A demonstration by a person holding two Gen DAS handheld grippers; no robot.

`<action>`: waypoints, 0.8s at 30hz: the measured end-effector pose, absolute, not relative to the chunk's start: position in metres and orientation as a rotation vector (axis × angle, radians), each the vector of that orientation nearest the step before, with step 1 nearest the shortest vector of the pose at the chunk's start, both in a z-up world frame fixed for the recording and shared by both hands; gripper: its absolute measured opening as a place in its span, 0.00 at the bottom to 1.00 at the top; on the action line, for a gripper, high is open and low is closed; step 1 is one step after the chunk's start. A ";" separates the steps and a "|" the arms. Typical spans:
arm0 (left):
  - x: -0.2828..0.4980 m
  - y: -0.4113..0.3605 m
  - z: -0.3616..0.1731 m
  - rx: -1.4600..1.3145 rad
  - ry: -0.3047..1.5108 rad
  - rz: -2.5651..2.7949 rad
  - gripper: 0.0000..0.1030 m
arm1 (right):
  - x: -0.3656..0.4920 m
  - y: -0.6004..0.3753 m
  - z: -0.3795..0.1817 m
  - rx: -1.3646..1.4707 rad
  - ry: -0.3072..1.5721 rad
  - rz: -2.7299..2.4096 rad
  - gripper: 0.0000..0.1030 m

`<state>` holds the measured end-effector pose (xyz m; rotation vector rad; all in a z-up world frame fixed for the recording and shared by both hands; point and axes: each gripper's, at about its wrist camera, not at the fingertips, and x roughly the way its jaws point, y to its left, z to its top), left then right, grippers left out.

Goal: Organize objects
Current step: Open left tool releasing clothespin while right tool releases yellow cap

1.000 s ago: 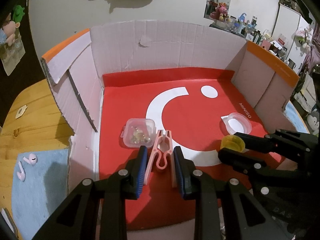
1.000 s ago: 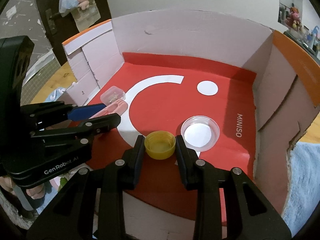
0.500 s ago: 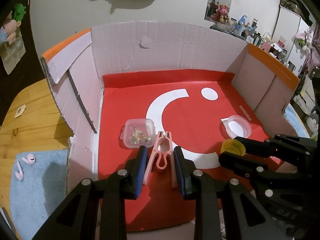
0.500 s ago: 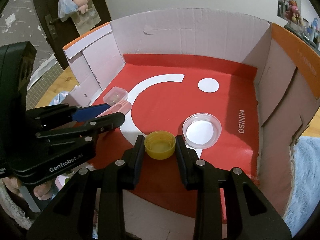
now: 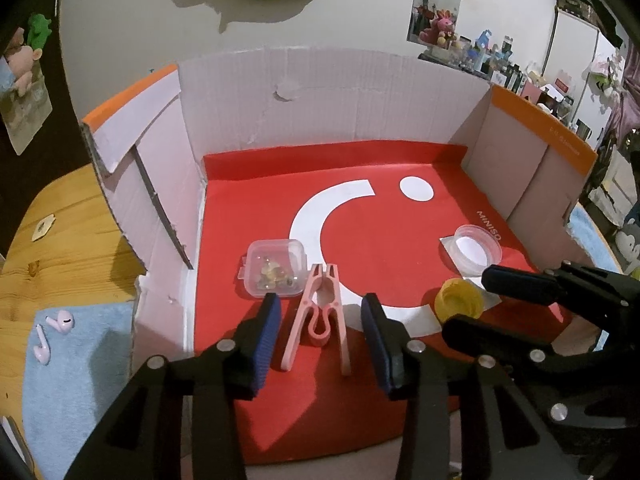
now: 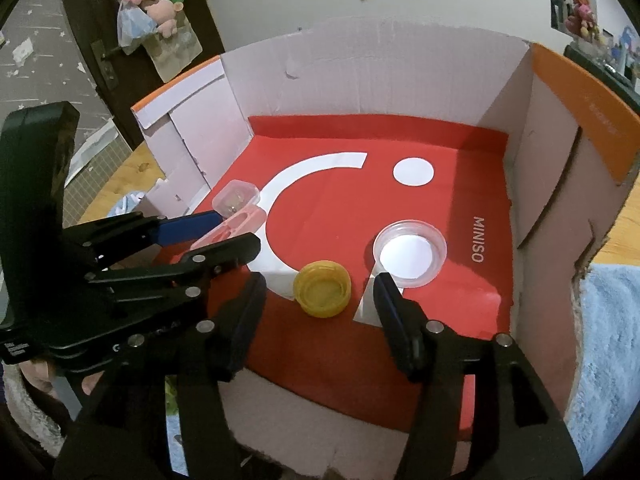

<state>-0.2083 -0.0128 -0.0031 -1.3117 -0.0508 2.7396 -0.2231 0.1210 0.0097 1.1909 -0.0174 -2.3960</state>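
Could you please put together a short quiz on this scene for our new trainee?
1. True or false: the right gripper is clamped on the yellow plastic bottle cap.
2. What lies between the open fingers of the left gripper? A) pink plastic clothespin B) round clear plastic lid C) pink earbuds
3. Fill in: the small square clear plastic case sits on the ____ floor of the cardboard box.

Key: 1 false, both grippers are open; 2 A; 3 red.

The wooden table (image 5: 60, 240) carries a cardboard box (image 5: 320, 92) and blue cloth (image 5: 80, 380).
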 end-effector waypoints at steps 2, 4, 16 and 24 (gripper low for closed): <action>-0.208 -0.014 -0.003 -1.311 -0.061 2.740 0.43 | -0.222 0.123 0.011 1.184 -0.022 -2.400 0.53; -0.208 -0.014 -0.002 -1.310 -0.061 2.743 0.43 | -0.221 0.123 0.012 1.180 -0.027 -2.404 0.53; -0.195 -0.010 0.012 -1.255 -0.054 2.771 0.57 | -0.200 0.130 0.026 1.123 -0.052 -2.437 0.57; -0.184 -0.007 0.019 -1.229 -0.037 2.802 0.67 | -0.188 0.133 0.032 1.090 -0.059 -2.448 0.60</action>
